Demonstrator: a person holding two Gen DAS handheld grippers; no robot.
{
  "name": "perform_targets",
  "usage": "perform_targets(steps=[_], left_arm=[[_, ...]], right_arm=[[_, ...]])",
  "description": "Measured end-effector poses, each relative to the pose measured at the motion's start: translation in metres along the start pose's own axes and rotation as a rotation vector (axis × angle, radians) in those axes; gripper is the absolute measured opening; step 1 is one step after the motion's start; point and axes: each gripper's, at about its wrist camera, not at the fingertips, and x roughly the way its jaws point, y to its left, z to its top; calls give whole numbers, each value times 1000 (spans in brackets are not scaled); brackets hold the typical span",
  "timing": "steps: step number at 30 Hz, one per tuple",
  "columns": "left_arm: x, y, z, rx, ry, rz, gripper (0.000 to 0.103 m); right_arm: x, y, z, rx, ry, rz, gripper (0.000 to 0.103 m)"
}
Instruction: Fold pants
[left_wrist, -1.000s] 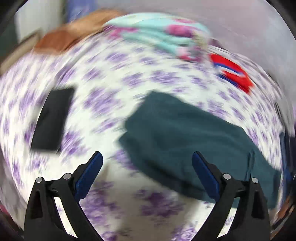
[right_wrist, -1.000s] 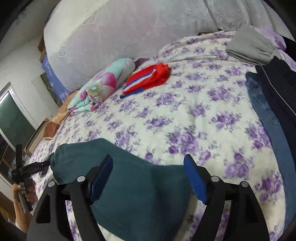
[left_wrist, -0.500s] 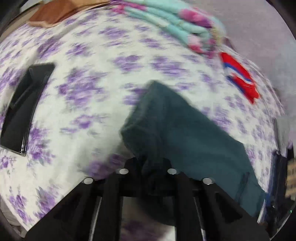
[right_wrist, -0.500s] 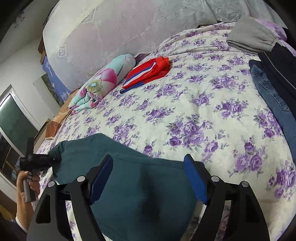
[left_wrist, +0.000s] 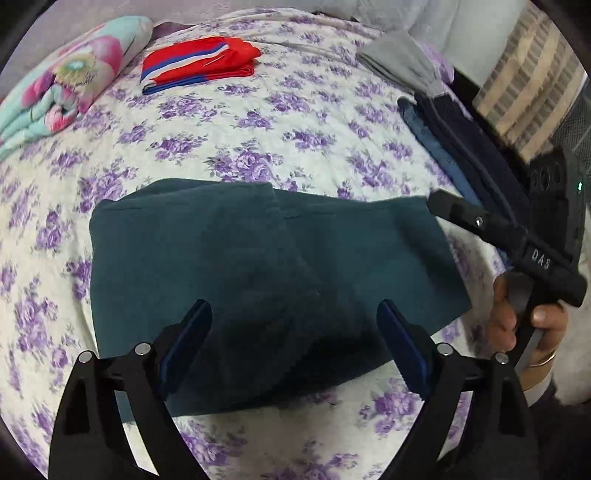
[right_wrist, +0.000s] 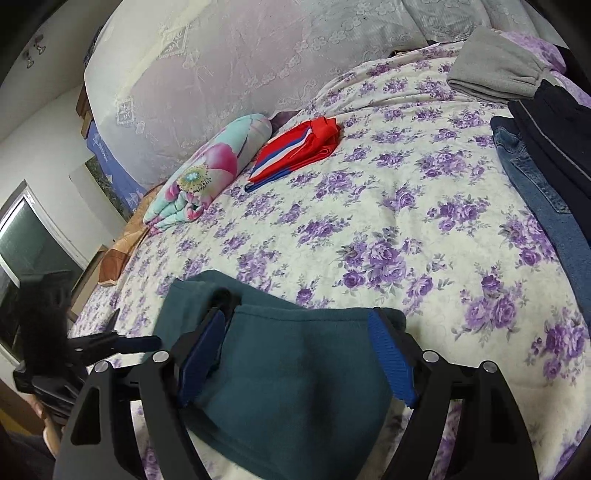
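The dark teal pants (left_wrist: 258, 273) lie folded over on the purple-flowered bedspread (left_wrist: 240, 129), one layer lapped over the other. My left gripper (left_wrist: 293, 343) is open just above their near edge, holding nothing. My right gripper (right_wrist: 297, 350) is open over the right end of the pants (right_wrist: 291, 380), its blue pads either side of the cloth. In the left wrist view the right gripper's black body (left_wrist: 509, 240) and the hand holding it show at the right. In the right wrist view the left gripper (right_wrist: 110, 343) shows at the far left.
A rolled floral blanket (left_wrist: 66, 81) and folded red, white and blue shorts (left_wrist: 199, 62) lie at the far side. Folded grey cloth (right_wrist: 495, 66), blue jeans (right_wrist: 539, 199) and dark trousers (right_wrist: 554, 136) are stacked along the right edge. A lace-covered headboard (right_wrist: 240, 66) stands behind.
My left gripper shut on the pants' end, carried it over toward the right gripper, folding the pants, and has now opened and let go. The right gripper stayed open over its end.
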Motion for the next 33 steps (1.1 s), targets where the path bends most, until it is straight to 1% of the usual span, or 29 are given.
perform_targets(steps=[3,5,6,8,9,10,11,14,15,16,17,19,20,21,22,24,26,27,28,30,31,33], left_arm=[[-22,18,3,-51,-56,21,91],[-39,39,4,-101,-113,62,94],[-46,52,3,-132,-142,97,94],[-53,74,-4,-183,-159,174,94],[-50,88,-7,-226,-152,242,94],[-50,97,-10,-252,-143,273,94],[-45,107,-13,-282,-128,288,94],[-27,132,-24,-355,-62,271,94],[-22,136,-26,-364,-55,275,94],[-19,137,-29,-364,-54,282,94],[-16,137,-31,-354,-55,297,94],[-10,129,-32,-290,-57,351,94],[-8,125,-31,-263,-57,370,94],[-8,121,-30,-239,-58,383,94],[-9,121,-31,-229,-60,382,94],[-18,120,-29,-227,-82,363,94],[-34,120,-28,-230,-129,361,94],[-46,117,-26,-228,-167,360,94],[-51,114,-24,-224,-188,355,94],[-59,103,-18,-199,-222,333,94],[-58,96,-14,-174,-231,320,94],[-42,80,-5,-125,-213,316,94]], right_arm=[[5,18,3,-30,43,77,81],[14,32,3,-49,84,140,81],[21,40,3,-57,111,172,81],[38,59,0,-78,176,213,81],[50,68,-3,-94,215,216,81],[58,75,-5,-105,240,209,81],[66,81,-8,-119,262,200,81],[90,98,-16,-168,313,159,81],[96,103,-18,-174,324,150,79],[102,108,-22,-189,335,128,70],[106,114,-24,-213,338,107,56],[115,123,-29,-235,357,80,34],[117,125,-30,-229,362,71,28],[116,128,-30,-234,356,69,26],[107,133,-27,-246,324,79,24],[82,137,-17,-246,253,132,24],[42,133,-4,-218,164,200,23],[28,130,-1,-207,139,213,23],[6,120,1,-193,105,220,23],[-21,98,1,-166,61,182,24],[-30,79,-4,-128,56,128,24],[-30,46,-15,-58,97,75,30]])
